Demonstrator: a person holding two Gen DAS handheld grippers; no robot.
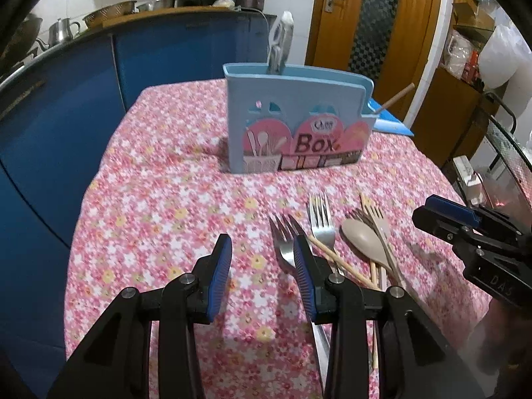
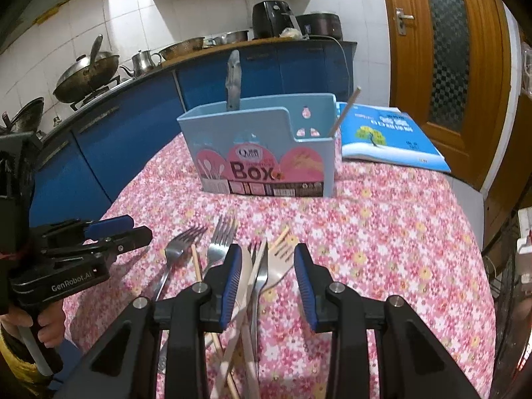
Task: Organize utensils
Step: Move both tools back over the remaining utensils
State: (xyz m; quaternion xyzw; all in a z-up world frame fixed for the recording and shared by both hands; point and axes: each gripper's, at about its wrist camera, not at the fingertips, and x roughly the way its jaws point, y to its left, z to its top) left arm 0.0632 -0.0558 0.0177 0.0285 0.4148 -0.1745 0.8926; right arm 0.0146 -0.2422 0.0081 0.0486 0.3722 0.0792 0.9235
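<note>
Both tools are showing matte black linkage arms studded with round silver pivot pins. The left gripper (image 1: 262, 259) is wearing ribbed blue pads on its fingers; the right gripper (image 2: 267, 267) is matching it. On the left tool's black body, white "GenRobot.AI" lettering is showing, a white rod is running below its handle, and the hand (image 2: 50, 327) is emerging from a yellow sleeve.

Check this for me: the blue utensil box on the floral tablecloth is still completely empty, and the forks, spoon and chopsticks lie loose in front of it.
Not empty. The right wrist view shows the blue utensil box already holding a grey-handled tool and one chopstick. The forks, spoon and chopsticks do lie loose on the floral tablecloth.
</note>
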